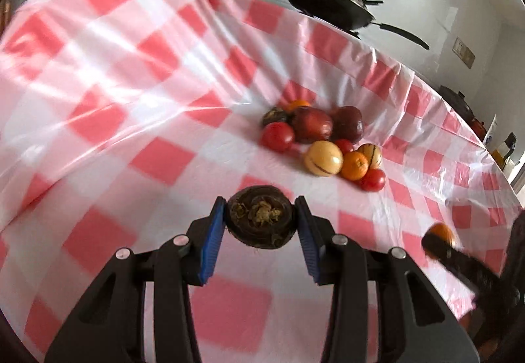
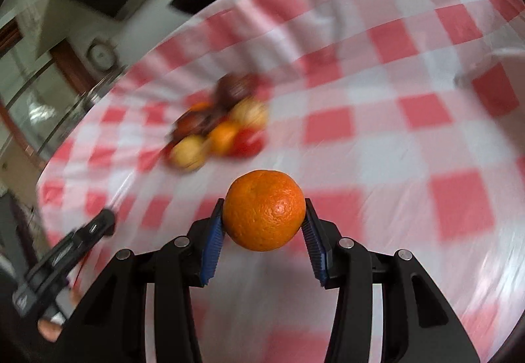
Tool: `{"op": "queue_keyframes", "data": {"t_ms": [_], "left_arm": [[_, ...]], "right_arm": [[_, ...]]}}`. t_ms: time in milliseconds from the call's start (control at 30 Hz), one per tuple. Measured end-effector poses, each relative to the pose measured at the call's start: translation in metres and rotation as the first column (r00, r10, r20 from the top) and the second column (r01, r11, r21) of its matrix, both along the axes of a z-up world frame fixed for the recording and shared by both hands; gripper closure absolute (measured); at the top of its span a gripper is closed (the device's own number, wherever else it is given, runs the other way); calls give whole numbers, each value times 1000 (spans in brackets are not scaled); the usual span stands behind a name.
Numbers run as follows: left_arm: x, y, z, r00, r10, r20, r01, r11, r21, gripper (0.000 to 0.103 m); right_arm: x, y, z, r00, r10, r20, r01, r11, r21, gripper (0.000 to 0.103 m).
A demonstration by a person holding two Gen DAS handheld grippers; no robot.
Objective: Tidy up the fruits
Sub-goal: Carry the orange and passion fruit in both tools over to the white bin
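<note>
Carrying step: left hand-held gripper grasps a dark fruit; right hand-held gripper grasps an orange. Pile ahead; next, likely setting each down by kind.

In the right wrist view, the heap of mixed round fruits was motion-blurred; individual kinds could not be told. The other black handheld gripper was cut off by the left edge. In the left wrist view, a black frying pan was partly blurred.
</note>
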State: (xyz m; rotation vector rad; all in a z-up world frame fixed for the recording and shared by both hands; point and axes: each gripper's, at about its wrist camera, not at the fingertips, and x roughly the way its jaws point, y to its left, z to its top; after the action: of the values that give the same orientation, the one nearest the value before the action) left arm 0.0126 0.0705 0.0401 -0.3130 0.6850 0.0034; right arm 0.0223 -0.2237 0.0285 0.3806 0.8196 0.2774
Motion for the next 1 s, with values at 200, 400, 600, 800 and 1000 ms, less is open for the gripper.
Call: {"op": "queue_keyframes", "data": {"t_ms": [200, 400, 600, 800, 1000], "left_arm": [[-53, 26, 7, 998, 32, 54, -33, 999, 8, 60], [-105, 56, 12, 995, 46, 88, -48, 999, 19, 60], [-142, 91, 7, 994, 74, 78, -77, 997, 30, 60], [-163, 115, -5, 995, 90, 53, -91, 996, 17, 60], [-188, 128, -9, 995, 82, 56, -84, 996, 41, 60]], "right_arm": [[-41, 59, 3, 995, 95, 15, -95, 995, 1, 57], [-63, 81, 7, 987, 158, 16, -158, 987, 37, 57], [-81, 117, 8, 970, 244, 20, -244, 970, 14, 57], [-100, 156, 9, 942, 337, 12, -336, 942, -17, 57], [-129, 201, 12, 892, 452, 9, -451, 890, -63, 57]]}}
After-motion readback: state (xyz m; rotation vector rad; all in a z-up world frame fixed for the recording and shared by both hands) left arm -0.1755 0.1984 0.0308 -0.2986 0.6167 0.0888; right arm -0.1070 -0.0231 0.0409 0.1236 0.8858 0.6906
